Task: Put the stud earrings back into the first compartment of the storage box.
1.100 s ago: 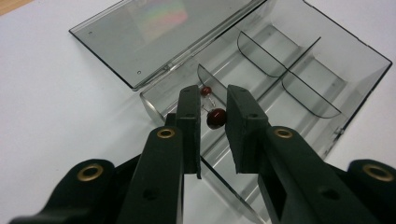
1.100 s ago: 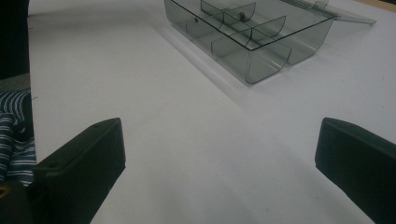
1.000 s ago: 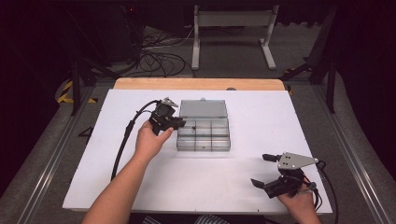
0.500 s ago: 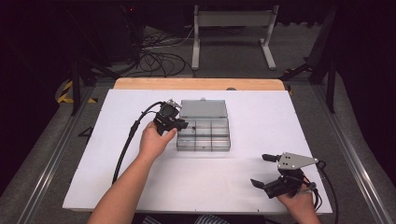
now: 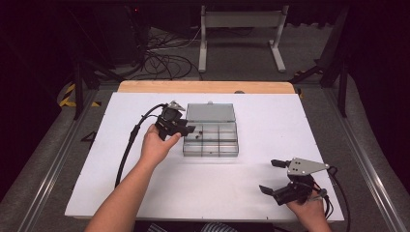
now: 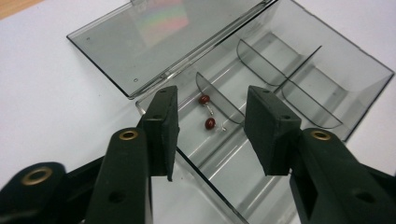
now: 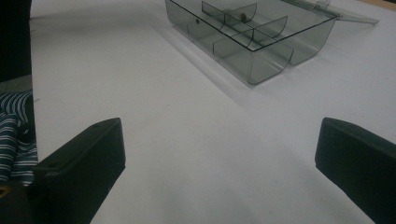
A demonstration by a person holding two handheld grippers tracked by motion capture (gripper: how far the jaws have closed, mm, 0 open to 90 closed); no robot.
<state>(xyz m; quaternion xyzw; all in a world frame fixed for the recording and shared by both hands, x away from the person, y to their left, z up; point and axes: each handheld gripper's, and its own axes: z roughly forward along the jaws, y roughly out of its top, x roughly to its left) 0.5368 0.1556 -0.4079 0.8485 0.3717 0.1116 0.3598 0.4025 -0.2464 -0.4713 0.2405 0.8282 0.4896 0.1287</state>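
White tabletop (image 5: 145,193) on a wooden board (image 5: 203,86), dark room behind with floor cables (image 5: 159,53) and a grey stand (image 5: 240,29). Clear compartment box (image 5: 211,140) mid-table, lid flat open, red earrings (image 6: 207,112) in a left compartment. Left gripper (image 5: 186,129) over box edge, jaws just parted, nothing between. Right gripper (image 5: 273,176) near front right, jaws wide apart, empty
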